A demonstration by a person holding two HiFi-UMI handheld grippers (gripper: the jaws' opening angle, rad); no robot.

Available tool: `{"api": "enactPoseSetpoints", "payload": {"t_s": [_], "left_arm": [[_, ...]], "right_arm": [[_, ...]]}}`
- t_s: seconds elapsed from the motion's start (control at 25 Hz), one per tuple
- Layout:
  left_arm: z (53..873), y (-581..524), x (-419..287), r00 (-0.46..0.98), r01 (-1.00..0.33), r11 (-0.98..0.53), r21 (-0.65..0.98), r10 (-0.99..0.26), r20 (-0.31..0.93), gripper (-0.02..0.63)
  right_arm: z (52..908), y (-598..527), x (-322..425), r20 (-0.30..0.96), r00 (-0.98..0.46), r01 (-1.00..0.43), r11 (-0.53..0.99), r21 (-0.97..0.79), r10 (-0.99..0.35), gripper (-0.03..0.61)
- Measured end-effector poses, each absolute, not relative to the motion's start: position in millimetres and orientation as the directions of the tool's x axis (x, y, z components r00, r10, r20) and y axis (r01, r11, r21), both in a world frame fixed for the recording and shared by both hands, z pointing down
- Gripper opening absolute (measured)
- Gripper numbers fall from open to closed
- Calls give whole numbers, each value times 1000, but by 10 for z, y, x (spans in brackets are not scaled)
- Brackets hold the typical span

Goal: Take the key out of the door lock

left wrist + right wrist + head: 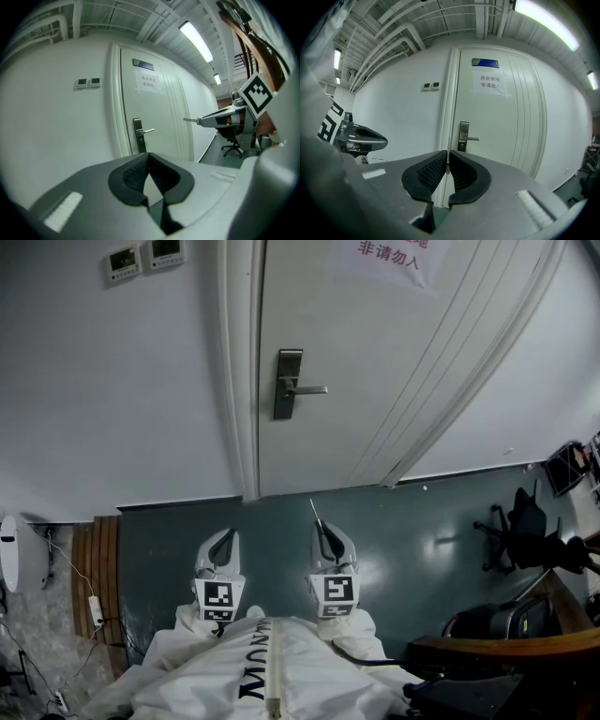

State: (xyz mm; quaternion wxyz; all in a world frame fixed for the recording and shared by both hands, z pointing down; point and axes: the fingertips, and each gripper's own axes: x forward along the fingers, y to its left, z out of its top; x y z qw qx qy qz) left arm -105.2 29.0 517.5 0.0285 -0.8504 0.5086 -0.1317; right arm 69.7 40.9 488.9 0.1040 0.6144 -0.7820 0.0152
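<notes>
Your right gripper (322,527) has its jaws nearly together, pinched on the key (314,510). The key is out of the lock and well apart from the door (375,381). It shows as a thin, straight sliver of pale grey metal. In the head view it pokes out past the jaw tips and slants up and a little left, toward the door. In the right gripper view you see it edge-on, a narrow bright strip squeezed between the two black ribbed pads (429,171). Its head is hidden between them, so its shape cannot be told.

Your left gripper (228,536) is beside the right one. Its jaw tips meet and nothing is between them.

Both grippers point at the white door, which is closed. The metal lock plate (288,383) stands upright near the door's left edge, and its lever handle (311,389) sticks out level to the right. A paper sign (389,259) with red print hangs higher up on the door. Two small wall panels (141,257) sit to the left of the frame, and a black office chair (525,521) stands on the grey floor (422,521) off to your right.
</notes>
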Motion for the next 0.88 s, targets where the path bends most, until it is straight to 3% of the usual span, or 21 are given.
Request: {"api": "enactPoseSetpoints", "payload": {"t_s": [0.88], "left_arm": [[5007, 267, -497, 505, -817, -533, -221, -846, 172, 0]], "right_arm": [[4829, 478, 1162, 167, -184, -976, 201, 85, -969, 23]]}}
